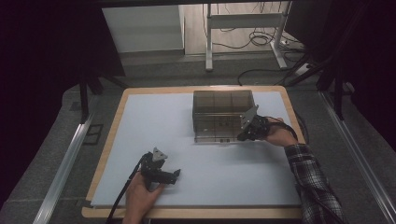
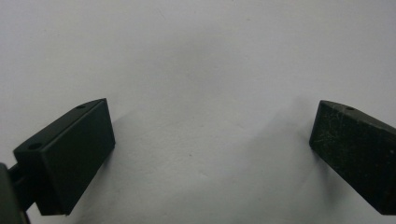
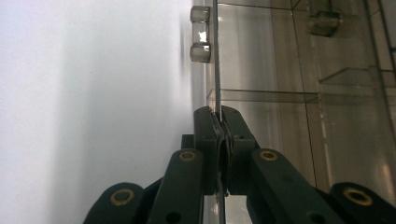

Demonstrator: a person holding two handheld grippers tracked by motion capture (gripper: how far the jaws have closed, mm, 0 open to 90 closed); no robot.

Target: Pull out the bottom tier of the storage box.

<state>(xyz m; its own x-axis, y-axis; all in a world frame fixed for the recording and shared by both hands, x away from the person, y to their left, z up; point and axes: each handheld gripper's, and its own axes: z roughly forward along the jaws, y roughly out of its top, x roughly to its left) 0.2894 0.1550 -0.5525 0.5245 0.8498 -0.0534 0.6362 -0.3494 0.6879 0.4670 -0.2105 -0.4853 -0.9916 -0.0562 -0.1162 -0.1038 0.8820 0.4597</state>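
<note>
A smoky clear plastic box [image 1: 223, 114] with inner dividers stands at the back right of the pale mat [image 1: 154, 135]. My right gripper [image 1: 243, 136] is at the box's front right corner. In the right gripper view its jaws [image 3: 218, 119] are shut on a thin clear panel [image 3: 216, 56] of the box, seen edge-on, with two small clear clips [image 3: 201, 35] beside it. My left gripper [image 1: 175, 176] lies near the front of the mat, apart from the box. Its jaws [image 2: 212, 135] stand wide open over bare mat, with nothing between them.
The mat covers a wooden table whose rim [image 1: 109, 140] shows on all sides. Beyond the far edge are a desk frame [image 1: 208, 42] and cables [image 1: 254, 39] on the floor. Metal rails [image 1: 65, 163] run along both sides of the table.
</note>
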